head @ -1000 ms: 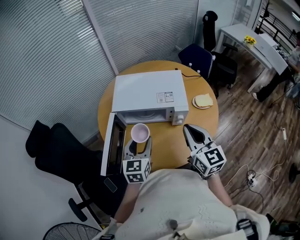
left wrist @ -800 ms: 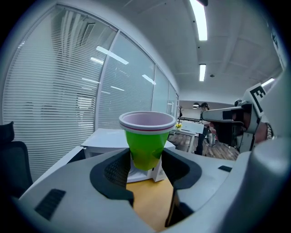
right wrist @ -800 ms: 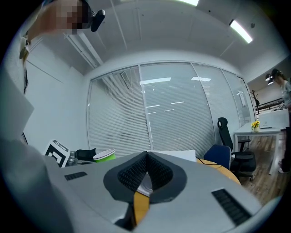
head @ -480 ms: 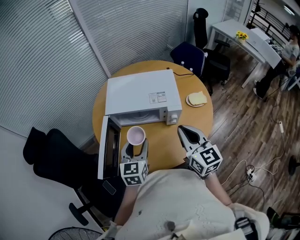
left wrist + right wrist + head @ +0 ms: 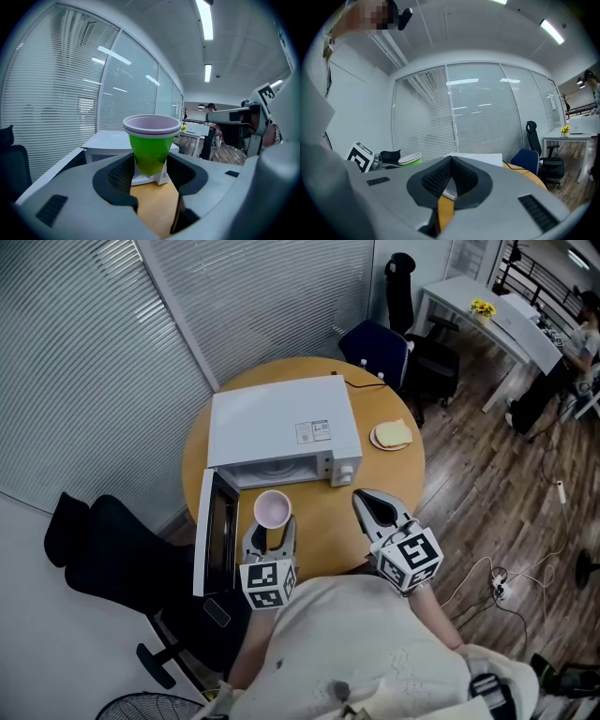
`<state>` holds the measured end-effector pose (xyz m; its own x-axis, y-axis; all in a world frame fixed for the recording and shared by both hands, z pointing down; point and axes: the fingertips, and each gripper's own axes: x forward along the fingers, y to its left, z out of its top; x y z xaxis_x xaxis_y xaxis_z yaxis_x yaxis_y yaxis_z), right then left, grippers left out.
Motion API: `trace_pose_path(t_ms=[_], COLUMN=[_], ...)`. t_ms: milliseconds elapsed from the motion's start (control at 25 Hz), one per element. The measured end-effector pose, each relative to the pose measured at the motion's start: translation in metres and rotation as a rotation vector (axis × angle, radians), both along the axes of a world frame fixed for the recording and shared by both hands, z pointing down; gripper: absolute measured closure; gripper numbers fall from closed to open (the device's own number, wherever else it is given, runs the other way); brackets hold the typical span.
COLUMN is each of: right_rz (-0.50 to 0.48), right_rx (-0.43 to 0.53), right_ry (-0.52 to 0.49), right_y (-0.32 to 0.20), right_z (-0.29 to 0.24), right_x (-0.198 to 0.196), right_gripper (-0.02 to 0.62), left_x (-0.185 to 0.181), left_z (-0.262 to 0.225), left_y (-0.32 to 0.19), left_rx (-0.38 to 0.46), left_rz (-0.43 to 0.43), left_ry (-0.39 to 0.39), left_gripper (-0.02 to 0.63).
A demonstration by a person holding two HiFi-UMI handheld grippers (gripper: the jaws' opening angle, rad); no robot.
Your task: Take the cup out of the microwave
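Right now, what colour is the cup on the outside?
Bright green cup, pinkish-white rim; best in the left gripper view.

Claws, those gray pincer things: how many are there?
2. The left claw holds a green cup in front of the open microwave; the right claw, shut and empty, hangs over the round table.

**What I can't make out from here**

The cup's (image 5: 150,149) base is buried between the left tongs' (image 5: 151,165) pads. In the head view I lose the microwave's (image 5: 281,423) cavity under its roof. Its label (image 5: 314,432) is too small to read, and the person's torso (image 5: 366,652) covers the tabletop's (image 5: 323,521) near edge.
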<state>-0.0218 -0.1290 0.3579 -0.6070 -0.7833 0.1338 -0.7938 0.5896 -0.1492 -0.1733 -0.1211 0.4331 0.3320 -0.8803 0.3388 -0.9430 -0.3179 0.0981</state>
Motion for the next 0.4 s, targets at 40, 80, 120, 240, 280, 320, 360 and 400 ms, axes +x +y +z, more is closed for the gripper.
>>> trace_pose_path(t_ms=[40, 80, 120, 240, 280, 320, 360, 400], right_rz=[0.002, 0.003, 0.004, 0.005, 0.004, 0.003, 0.002, 0.0], right_rx=[0.0, -0.001, -0.001, -0.003, -0.003, -0.003, -0.003, -0.003], right_ry=[0.0, 0.0, -0.001, -0.001, 0.0, 0.0, 0.0, 0.001], right_y=[-0.0007, -0.0014, -0.0021, -0.0031, -0.0032, -0.0034, -0.0037, -0.004], right_z=[0.0006, 0.0012, 0.0017, 0.0031, 0.0036, 0.0039, 0.0042, 0.0045], right_x=[0.0008, 0.0015, 0.0021, 0.0021, 0.0017, 0.0011, 0.0006, 0.0001], right_gripper=[0.589, 0.589, 0.589, 0.589, 0.589, 0.589, 0.589, 0.588], left_x=[-0.0001, 0.0, 0.0002, 0.0009, 0.001, 0.0012, 0.0014, 0.0017], left_z=[0.0006, 0.0013, 0.0019, 0.0033, 0.0038, 0.0043, 0.0047, 0.0051], left_y=[-0.0007, -0.0013, -0.0019, -0.003, -0.0031, -0.0033, -0.0037, -0.004], left_rx=[0.0, -0.001, -0.001, -0.003, -0.003, -0.004, -0.004, -0.003], left_rz=[-0.001, -0.002, -0.002, -0.001, 0.0, 0.001, 0.002, 0.004], left_ry=[0.0, -0.001, -0.001, -0.003, -0.002, -0.001, -0.001, 0.0], left_gripper=[0.37, 0.37, 0.37, 0.37, 0.37, 0.37, 0.37, 0.37])
